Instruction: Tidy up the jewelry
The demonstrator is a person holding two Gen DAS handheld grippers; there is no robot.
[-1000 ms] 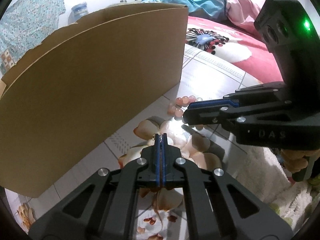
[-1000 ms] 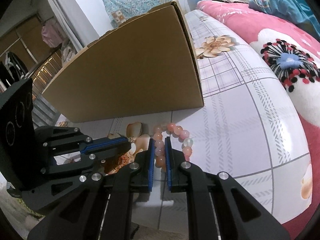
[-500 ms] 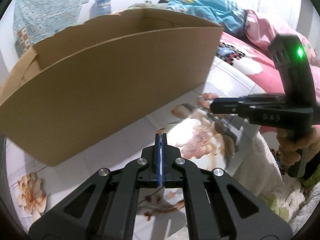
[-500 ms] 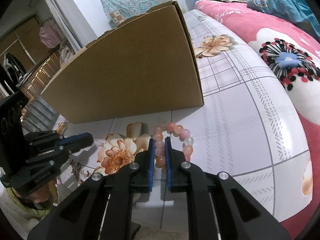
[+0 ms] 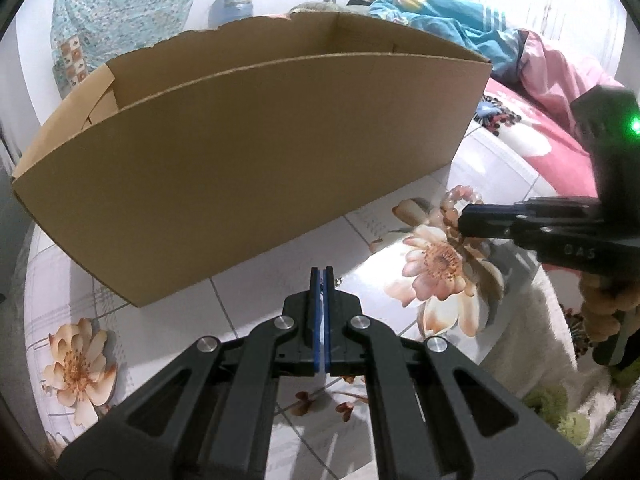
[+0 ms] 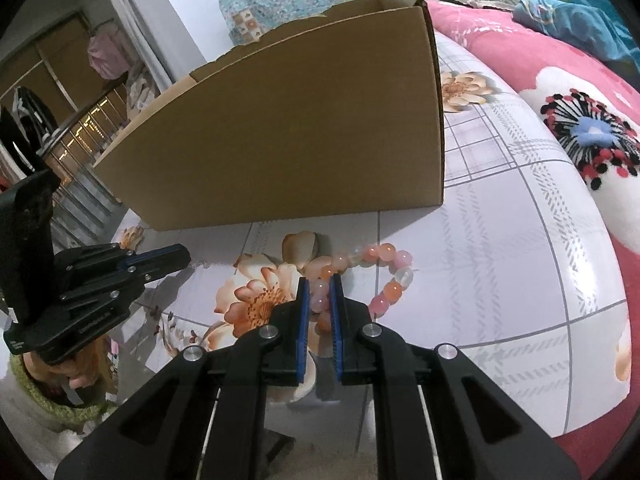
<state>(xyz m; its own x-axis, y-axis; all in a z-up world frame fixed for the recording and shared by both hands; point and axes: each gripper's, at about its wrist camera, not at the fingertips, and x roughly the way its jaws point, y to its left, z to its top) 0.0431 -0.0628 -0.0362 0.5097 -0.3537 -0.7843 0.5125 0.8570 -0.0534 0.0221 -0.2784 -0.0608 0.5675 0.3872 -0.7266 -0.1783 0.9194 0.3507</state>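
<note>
Pinching bead bracelet btwn right gripper jaws.

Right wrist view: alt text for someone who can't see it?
The right gripper is closed on one side of a pink and orange bead bracelet lying on a floral cloth, just in front of an open cardboard box. The left gripper, shut, sits at left.

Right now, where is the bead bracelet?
In the right wrist view, the bead bracelet lies on the floral sheet just before the cardboard box, one side between the right hand-held gripper fingers.
</note>
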